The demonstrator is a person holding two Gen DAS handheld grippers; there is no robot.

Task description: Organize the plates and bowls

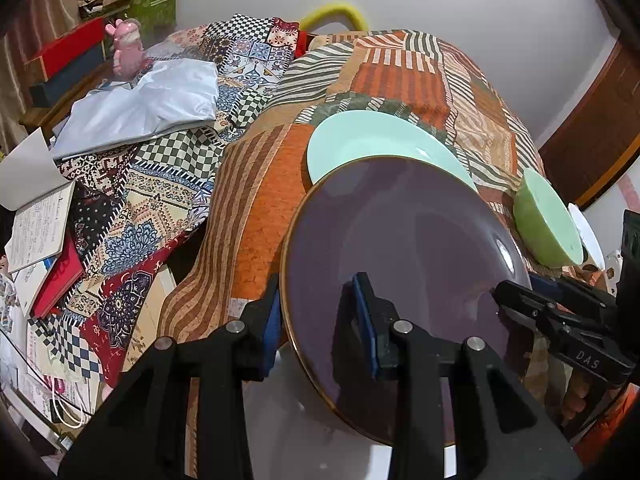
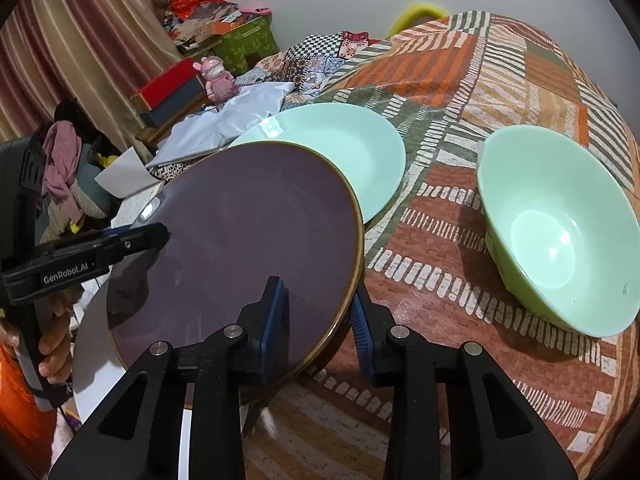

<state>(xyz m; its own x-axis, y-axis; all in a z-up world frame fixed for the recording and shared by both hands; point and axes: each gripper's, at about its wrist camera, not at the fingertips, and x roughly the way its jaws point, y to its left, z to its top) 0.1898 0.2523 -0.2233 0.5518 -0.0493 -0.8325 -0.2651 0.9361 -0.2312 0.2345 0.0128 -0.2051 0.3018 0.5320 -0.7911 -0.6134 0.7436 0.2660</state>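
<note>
While tilted, purple plate (image 1: pixel 404 248) rim pinched between left gripper (image 1: pixel 320 332) jaws, right gripper (image 2: pixel 318 320) jaws opposite.

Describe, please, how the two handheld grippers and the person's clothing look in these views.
Both grippers are black plastic with silver pivot pins and blue ribbed pads. The left gripper is marked "GenRobot.AI" on its side, the right gripper "DAS". An orange sleeve shows at the picture's edge.
</note>
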